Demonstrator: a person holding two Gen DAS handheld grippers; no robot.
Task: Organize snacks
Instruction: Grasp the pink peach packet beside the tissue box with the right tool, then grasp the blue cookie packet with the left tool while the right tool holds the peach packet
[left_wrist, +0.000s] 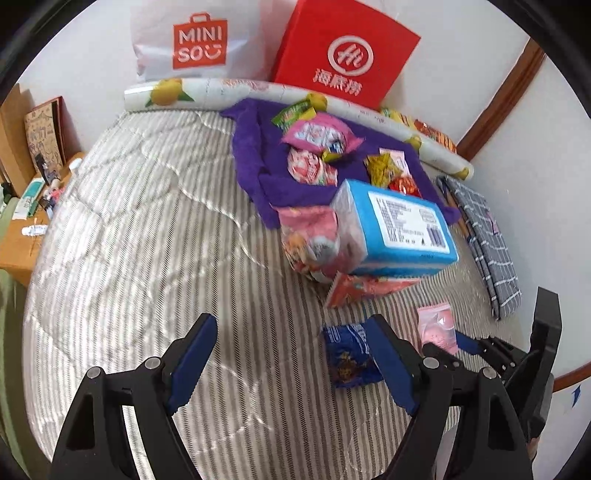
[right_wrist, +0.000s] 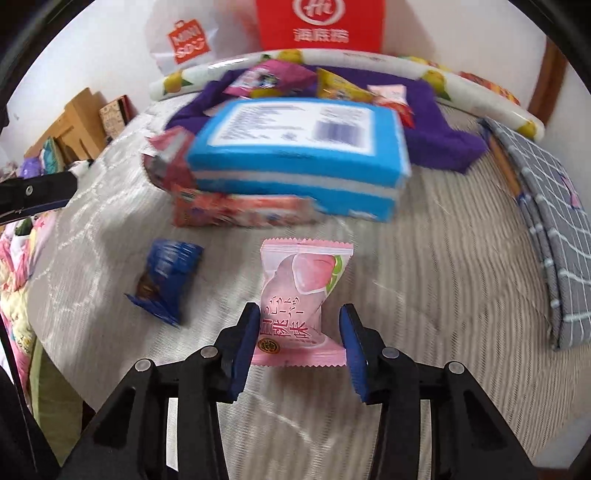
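Right tongs (right_wrist: 299, 338) straddle pink snack packet (right_wrist: 304, 301), lengthwise along them.

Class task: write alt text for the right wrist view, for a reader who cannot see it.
The right hand-held gripper has its blue fingers on either side of a pink peach candy packet lying on a striped bed cover. A dark blue snack packet lies to its left, and a blue box sits beyond.

The blue box (right_wrist: 295, 155) and the red packet (right_wrist: 236, 212) beneath it are motion-blurred in the right wrist view; label print is illegible. The box covers most of that packet. The red bag (right_wrist: 321, 26) is cut off by the top edge.
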